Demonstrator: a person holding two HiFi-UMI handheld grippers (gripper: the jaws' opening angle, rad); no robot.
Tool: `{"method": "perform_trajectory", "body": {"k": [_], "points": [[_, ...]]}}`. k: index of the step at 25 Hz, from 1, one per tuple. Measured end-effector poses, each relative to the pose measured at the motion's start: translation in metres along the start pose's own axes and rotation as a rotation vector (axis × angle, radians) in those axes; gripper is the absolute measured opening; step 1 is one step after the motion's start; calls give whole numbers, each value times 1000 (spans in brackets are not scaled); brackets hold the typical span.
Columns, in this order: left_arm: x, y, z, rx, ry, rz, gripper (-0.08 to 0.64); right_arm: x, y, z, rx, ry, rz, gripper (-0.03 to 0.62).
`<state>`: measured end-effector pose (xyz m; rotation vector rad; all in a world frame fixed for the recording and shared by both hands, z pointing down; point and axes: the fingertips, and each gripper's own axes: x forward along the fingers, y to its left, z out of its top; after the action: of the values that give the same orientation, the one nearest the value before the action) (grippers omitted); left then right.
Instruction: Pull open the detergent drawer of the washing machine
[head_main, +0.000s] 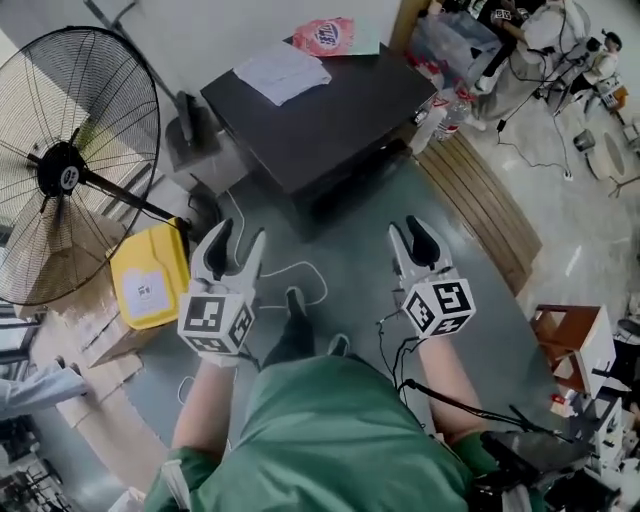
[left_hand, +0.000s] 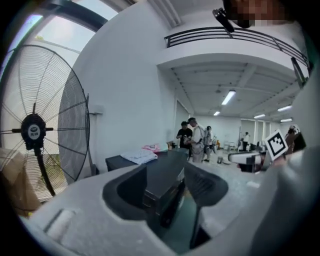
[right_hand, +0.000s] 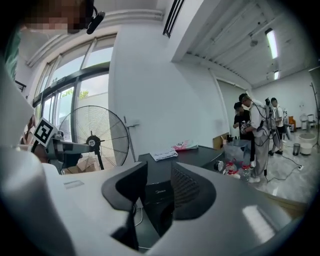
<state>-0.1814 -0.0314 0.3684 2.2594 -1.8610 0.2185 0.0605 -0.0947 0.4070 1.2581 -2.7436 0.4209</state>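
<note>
Head view, washing machine (head_main: 330, 120) top, right gripper view (front panel)

washing machine (head_main: 330, 125): black; jug (head_main: 150, 280): yellow; packet (head_main: 323, 36): pink; cloth (head_main: 282, 72): white; shirt (head_main: 330, 440): green; fan (head_main: 62, 170): black

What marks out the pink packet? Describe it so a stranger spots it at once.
Start at the dark washing machine beside the big floor fan. On its top, at the far edge by the white wall, lies the pink packet, right of a white folded cloth; it alone is pink.
</note>
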Motion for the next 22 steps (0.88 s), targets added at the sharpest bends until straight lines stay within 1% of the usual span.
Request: {"method": "perform_trajectory", "body": {"k": [3, 5, 8, 11, 13, 17, 20, 22], "points": [[31, 25, -2, -1, 20, -34, 235, 34, -11, -6, 36, 16, -19, 130], [50, 42, -5, -8, 38, -51, 235, 58, -15, -11, 82, 36, -3, 130], [71, 62, -10, -18, 62, -76, 235, 91, -17, -26, 185, 81, 52, 130], [86, 77, -15, -16, 81, -104, 235, 118, -15, -42, 253, 118, 127, 130], [93, 82, -18, -11, 93, -124, 235, 132, -15, -56, 269, 151, 157, 130], [108, 84, -28, -11, 127, -152, 235, 152, -25, -83, 269, 204, 181, 131], [119, 78, -33, -12, 146, -154, 235, 163, -33, -101, 297, 216, 245, 133], [127, 74, -38, -1, 162, -144, 235, 171, -36, -114, 323, 223, 299, 159]]}}
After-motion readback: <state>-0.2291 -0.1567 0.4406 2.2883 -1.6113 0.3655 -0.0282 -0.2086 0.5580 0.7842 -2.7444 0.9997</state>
